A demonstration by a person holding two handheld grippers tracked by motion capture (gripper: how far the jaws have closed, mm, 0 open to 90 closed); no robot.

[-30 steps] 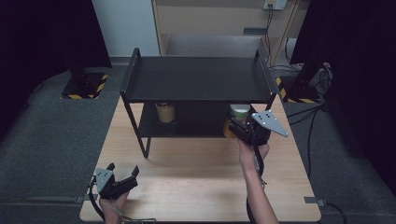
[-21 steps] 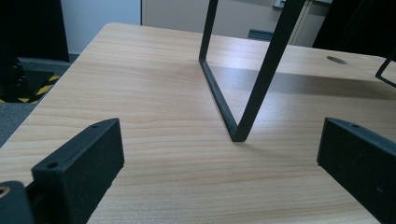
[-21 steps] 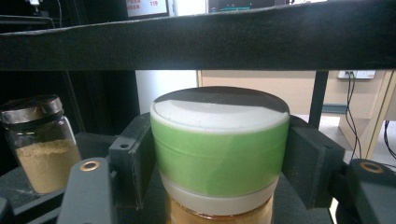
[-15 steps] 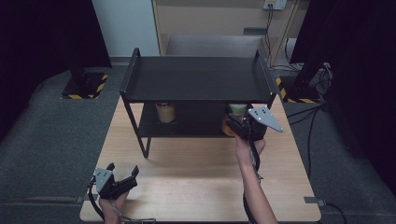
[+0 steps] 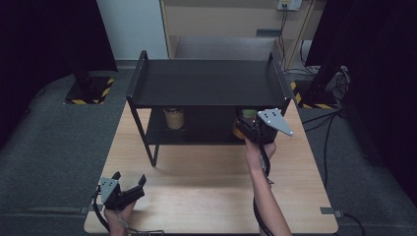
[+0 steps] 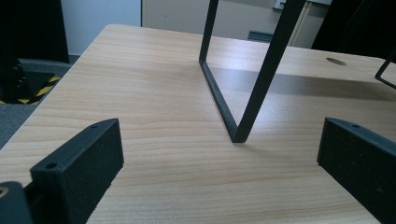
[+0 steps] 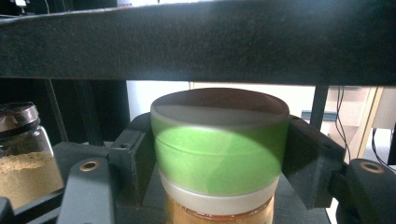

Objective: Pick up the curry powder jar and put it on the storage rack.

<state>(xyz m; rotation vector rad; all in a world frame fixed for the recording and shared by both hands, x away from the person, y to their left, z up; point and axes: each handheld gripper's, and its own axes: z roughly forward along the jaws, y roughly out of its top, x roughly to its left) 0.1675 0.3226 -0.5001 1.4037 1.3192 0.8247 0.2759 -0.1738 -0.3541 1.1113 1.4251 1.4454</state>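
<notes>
A black two-tier shelf rack point(image 5: 206, 83) stands on the far half of the wooden table point(image 5: 206, 196). My right gripper point(image 5: 246, 123) reaches under the top shelf at the rack's right end, shut on a jar with a green lid point(image 7: 219, 149) and orange contents. That green-lidded jar point(image 5: 247, 114) peeks out under the top shelf edge point(image 7: 196, 42). A second spice jar point(image 5: 173, 118) with tan powder stands on the lower shelf to the left, and this spice jar point(image 7: 25, 154) also sits beside the held one. My left gripper point(image 5: 129, 184) rests open near the table's front left corner, nothing between its fingers point(image 6: 79, 163).
The rack's front left leg point(image 6: 252, 84) meets the table a short way ahead of the left gripper. Cables and black stands with yellow-striped bases point(image 5: 88, 91) lie on the grey floor around the table. A pale cabinet point(image 5: 226, 19) stands behind.
My right gripper has carried the green-lidded jar forward and slightly left, farther under the top shelf. The left gripper has stayed put.
</notes>
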